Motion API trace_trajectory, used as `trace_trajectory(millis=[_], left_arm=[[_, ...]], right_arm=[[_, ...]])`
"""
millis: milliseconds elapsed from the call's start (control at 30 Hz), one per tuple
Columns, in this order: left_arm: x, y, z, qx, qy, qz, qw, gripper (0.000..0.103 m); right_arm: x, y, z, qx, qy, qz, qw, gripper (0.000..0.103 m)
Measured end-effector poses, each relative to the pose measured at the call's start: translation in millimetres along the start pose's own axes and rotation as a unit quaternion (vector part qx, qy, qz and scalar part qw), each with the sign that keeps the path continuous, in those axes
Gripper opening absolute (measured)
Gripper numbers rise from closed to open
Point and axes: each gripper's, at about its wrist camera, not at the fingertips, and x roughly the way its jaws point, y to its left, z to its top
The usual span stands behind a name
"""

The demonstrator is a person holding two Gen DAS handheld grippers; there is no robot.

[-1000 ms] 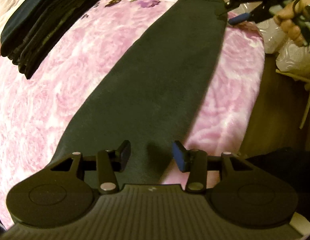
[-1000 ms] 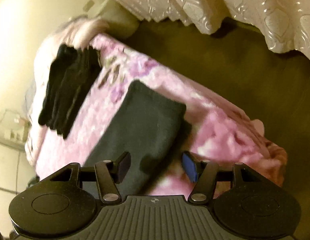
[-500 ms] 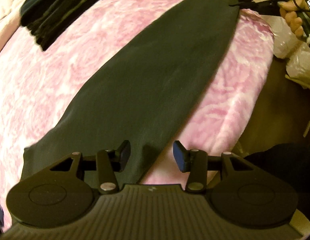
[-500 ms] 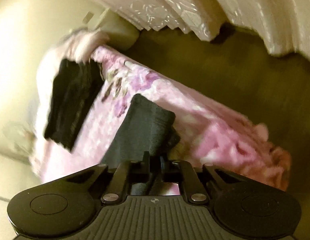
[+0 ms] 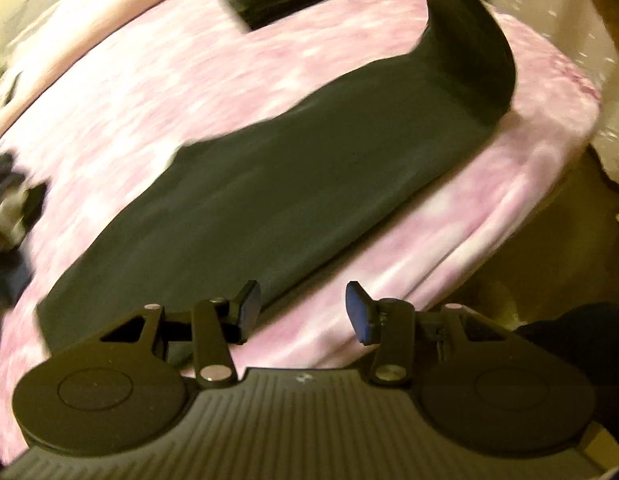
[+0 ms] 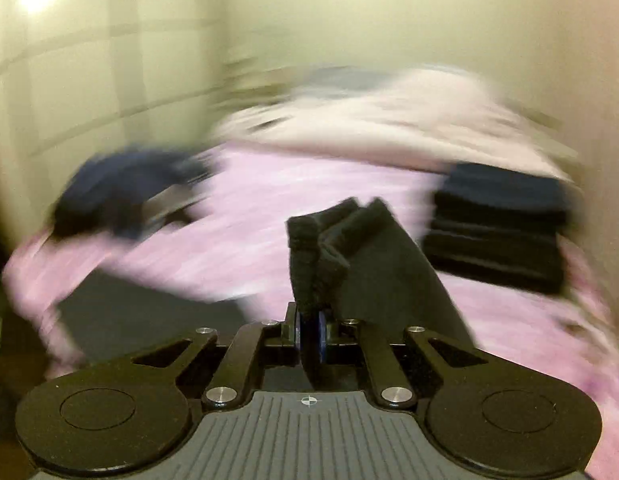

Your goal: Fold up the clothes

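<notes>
On the pink blanket (image 5: 157,92), right gripper (image 6: 309,330) pinches the dark garment's (image 5: 269,200) apparently lifted end; left gripper (image 5: 301,310) gapes empty

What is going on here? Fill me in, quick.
A person is folding a dark garment on a pink blanket. The right gripper is shut on one end and has it raised off the blanket, curling over the rest. The left gripper is open near the other end, holding nothing. A stack of folded clothes sits behind.

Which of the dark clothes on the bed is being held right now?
The long dark garment, clamped in the right gripper; the folded stack lies untouched.
</notes>
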Motion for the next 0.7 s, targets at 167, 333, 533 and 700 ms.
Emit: trace_trajectory(millis=[167, 333, 533, 700], left_arm=[[-6.7, 55.4, -64.3, -0.066, 0.018, 0.023, 0.9974, 0.042], [-11.2, 73.5, -107.4, -0.109, 0.021, 0.025, 0.9935, 0.042], [-19.2, 76.4, -124.4, -0.135, 0.004, 0.010, 0.9908, 0.042], [-16.6, 73.8, -124.6, -0.135, -0.002, 0.001, 0.9909, 0.042]], right_arm=[[93.2, 86.2, -54.3, -0.100, 0.123, 0.045, 0.986, 0.007], [93.2, 97.1, -52.1, -0.148, 0.131, 0.022, 0.980, 0.007], [95.6, 121.5, -32.3, -0.169, 0.096, 0.009, 0.981, 0.007], [123.0, 138.3, -56.7, -0.189, 0.147, 0.025, 0.971, 0.021]])
